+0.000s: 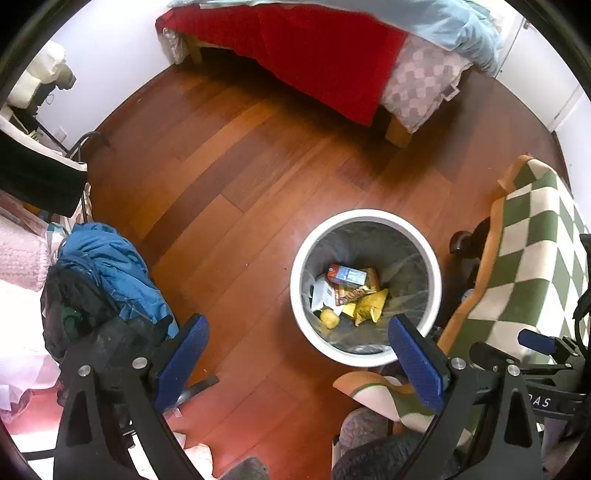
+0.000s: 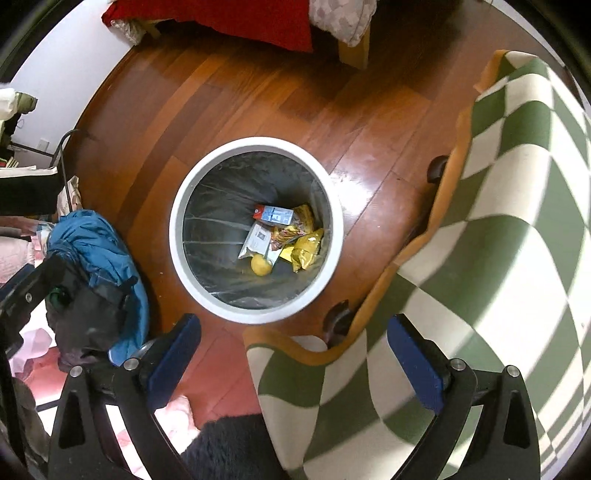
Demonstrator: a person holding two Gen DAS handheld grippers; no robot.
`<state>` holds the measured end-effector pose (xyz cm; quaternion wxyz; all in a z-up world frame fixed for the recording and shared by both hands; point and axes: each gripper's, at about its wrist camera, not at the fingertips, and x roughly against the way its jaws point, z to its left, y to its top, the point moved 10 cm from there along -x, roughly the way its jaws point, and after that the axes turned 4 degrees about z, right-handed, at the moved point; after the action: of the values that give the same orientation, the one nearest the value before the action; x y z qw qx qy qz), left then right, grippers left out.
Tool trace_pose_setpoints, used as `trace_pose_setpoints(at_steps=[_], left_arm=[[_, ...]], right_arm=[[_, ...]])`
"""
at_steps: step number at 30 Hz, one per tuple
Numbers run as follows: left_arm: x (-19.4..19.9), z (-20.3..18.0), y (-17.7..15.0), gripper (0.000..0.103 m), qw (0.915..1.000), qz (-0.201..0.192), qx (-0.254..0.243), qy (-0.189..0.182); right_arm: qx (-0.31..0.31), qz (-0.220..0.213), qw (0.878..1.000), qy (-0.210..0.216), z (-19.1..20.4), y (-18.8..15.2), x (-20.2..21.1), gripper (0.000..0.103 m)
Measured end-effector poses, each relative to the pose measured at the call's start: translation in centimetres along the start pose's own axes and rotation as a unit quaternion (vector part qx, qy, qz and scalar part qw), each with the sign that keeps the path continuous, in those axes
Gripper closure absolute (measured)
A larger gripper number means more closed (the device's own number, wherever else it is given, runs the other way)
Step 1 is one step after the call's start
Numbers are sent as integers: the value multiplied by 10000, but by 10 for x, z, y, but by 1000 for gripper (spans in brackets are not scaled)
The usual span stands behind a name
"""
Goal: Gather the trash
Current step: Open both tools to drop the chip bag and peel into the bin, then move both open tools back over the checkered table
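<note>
A white round bin (image 1: 436,273) (image 2: 177,229) with a clear liner stands on the wooden floor. Inside lie a small carton (image 1: 347,275) (image 2: 275,215), yellow wrappers (image 1: 367,306) (image 2: 304,251), a white packet (image 2: 256,240) and a yellow fruit (image 1: 328,318) (image 2: 260,265). My left gripper (image 1: 299,354) hovers above the bin's near left side, jaws open, nothing between its blue pads (image 1: 181,362). My right gripper (image 2: 295,358) hangs above the bin's near edge and a checked blanket, also open and empty. The right gripper's blue tip (image 1: 537,340) shows at the right of the left wrist view.
A green-and-white checked blanket (image 1: 524,266) (image 2: 498,229) drapes over a wheeled chair right of the bin. Blue and black clothing (image 1: 107,280) (image 2: 96,266) is heaped on the left. A bed with a red cover (image 1: 314,55) (image 2: 229,18) stands beyond. Pink fabric (image 1: 22,362) lies lower left.
</note>
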<state>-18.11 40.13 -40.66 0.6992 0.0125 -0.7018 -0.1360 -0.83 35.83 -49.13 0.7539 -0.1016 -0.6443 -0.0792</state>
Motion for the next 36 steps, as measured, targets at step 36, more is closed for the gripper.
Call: trace_pose_setpoints(at_steps=[36], left_arm=[[210, -97, -63, 4, 9788, -1844, -886, -134]], right_arm=[[-870, -2363, 9551, 1558, -56, -164, 262, 1]])
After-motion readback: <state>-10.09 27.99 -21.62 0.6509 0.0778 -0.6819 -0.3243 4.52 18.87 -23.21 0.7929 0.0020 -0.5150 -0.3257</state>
